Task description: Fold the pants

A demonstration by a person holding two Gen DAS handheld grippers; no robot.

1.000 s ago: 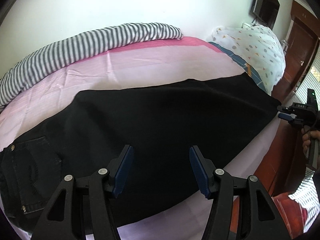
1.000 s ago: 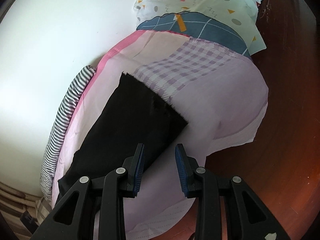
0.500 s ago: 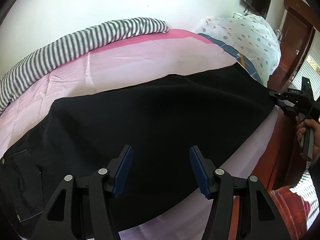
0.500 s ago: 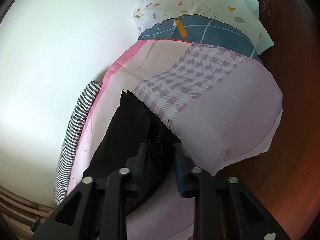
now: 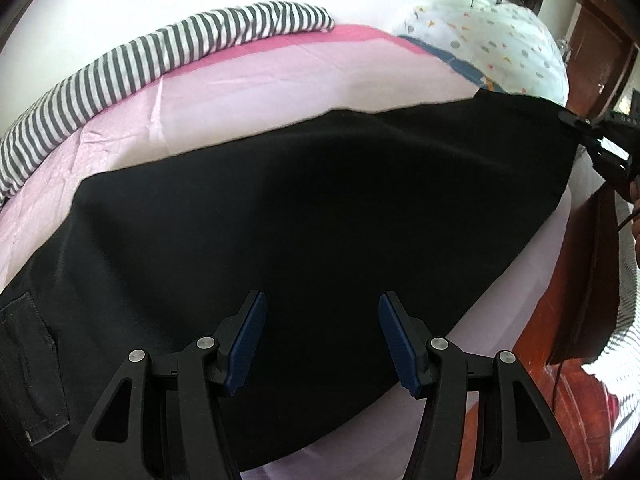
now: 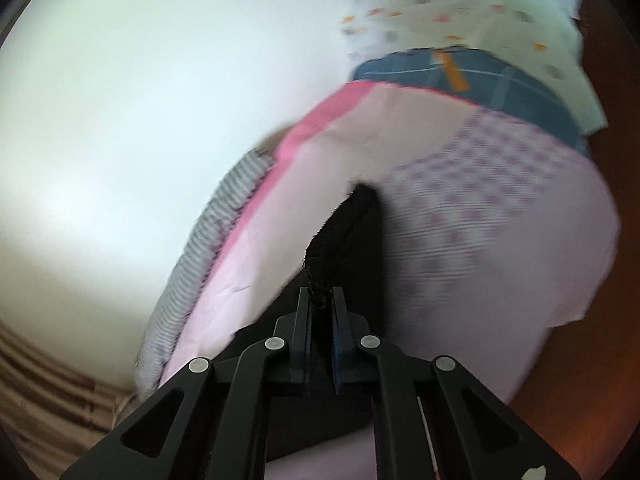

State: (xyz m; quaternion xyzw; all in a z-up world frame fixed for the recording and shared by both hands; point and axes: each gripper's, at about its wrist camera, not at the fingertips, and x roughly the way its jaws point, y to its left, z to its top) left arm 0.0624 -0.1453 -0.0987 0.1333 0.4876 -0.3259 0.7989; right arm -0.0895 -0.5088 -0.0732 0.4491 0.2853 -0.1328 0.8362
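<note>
While the right gripper (image 6: 320,300) has just been closing and now pinches the hem of the black cotton pants (image 5: 304,216) spread on the pink bedsheet (image 5: 256,92) (presumably to fold it over), the left gripper (image 5: 320,336) hovers open above.

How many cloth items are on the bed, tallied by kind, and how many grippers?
Black pants: 1
Striped cloth: 1
Spotted white cover: 1
Blue checked cloth: 1
Pink sheet: 1
Grippers: 2, left gripper and right gripper
Total: 7
</note>
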